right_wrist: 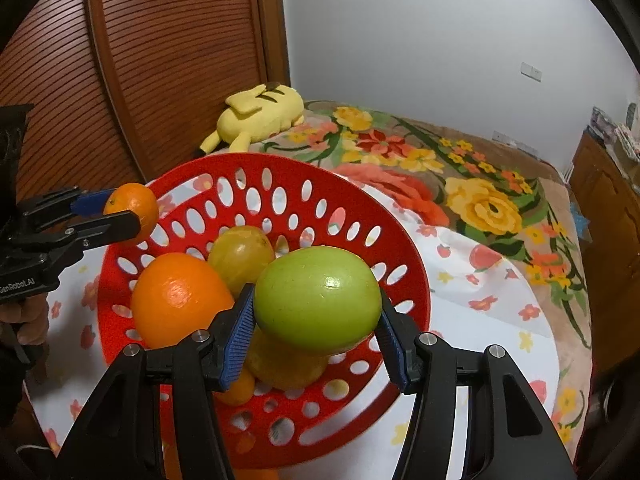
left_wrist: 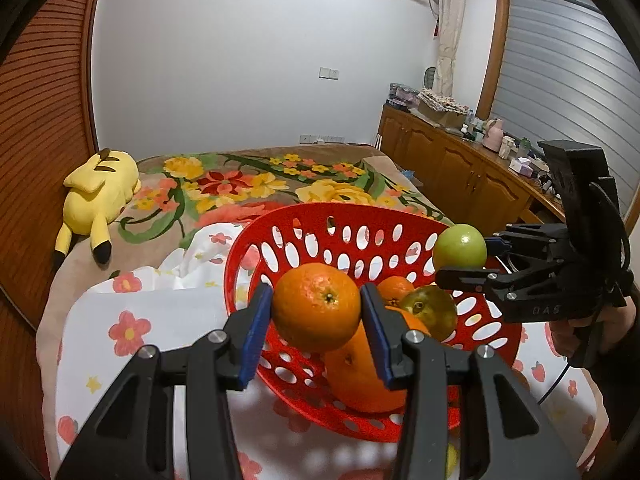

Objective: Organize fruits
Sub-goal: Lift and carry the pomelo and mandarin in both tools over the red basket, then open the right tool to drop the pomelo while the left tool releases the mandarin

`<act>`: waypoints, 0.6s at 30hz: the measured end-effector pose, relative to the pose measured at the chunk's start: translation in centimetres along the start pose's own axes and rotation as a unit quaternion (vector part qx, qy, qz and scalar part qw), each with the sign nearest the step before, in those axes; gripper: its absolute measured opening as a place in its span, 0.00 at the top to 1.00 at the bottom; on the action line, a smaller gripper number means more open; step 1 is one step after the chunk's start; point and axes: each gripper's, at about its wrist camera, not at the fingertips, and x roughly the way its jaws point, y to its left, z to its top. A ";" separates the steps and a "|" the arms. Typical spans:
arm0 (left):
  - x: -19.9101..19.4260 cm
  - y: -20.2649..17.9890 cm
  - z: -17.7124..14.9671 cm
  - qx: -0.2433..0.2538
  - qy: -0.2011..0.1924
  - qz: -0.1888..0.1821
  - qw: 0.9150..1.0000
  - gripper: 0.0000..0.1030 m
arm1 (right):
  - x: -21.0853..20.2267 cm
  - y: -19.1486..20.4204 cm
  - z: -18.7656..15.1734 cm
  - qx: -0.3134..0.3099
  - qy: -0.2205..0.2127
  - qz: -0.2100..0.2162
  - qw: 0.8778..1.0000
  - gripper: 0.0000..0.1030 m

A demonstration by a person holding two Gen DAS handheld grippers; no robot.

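Observation:
A red perforated basket (left_wrist: 304, 216) (right_wrist: 384, 236) sits on a floral cloth on the bed. My left gripper (left_wrist: 316, 316) is shut on a small orange tangerine (left_wrist: 317, 306) and holds it over the basket's near rim; it also shows in the right wrist view (right_wrist: 134, 208). My right gripper (right_wrist: 316, 320) is shut on a green apple (right_wrist: 318, 294) above the basket; it shows in the left wrist view (left_wrist: 460, 251) at the right rim. Inside the basket lie a large orange (right_wrist: 178, 300) (left_wrist: 360, 376), a yellow-green fruit (right_wrist: 240, 254) (left_wrist: 430, 308) and a small tangerine (left_wrist: 394, 288).
A yellow plush toy (left_wrist: 100, 190) (right_wrist: 260, 114) lies at the head of the bed by a wooden slatted wall (left_wrist: 44, 120). A flowered blanket (left_wrist: 248, 184) covers the bed. A wooden cabinet (left_wrist: 452, 168) with clutter runs along the right wall.

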 end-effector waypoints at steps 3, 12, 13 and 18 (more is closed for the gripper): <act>0.4 0.0 -0.1 0.001 0.002 -0.003 1.000 0.58 | 0.4 0.0 -0.1 -0.002 0.004 -0.002 1.000 0.44; 1.3 -0.1 0.0 0.001 0.008 -0.003 1.000 0.58 | -0.2 0.0 0.0 -0.001 -0.010 -0.010 1.000 0.41; 1.3 -0.1 0.0 0.001 0.008 -0.003 1.000 0.58 | -0.3 -0.1 0.0 0.001 -0.013 -0.008 1.000 0.41; 1.7 -0.3 -0.1 0.001 0.013 -0.001 1.000 0.57 | -1.3 -0.3 -0.1 0.004 -0.024 -0.007 1.000 0.41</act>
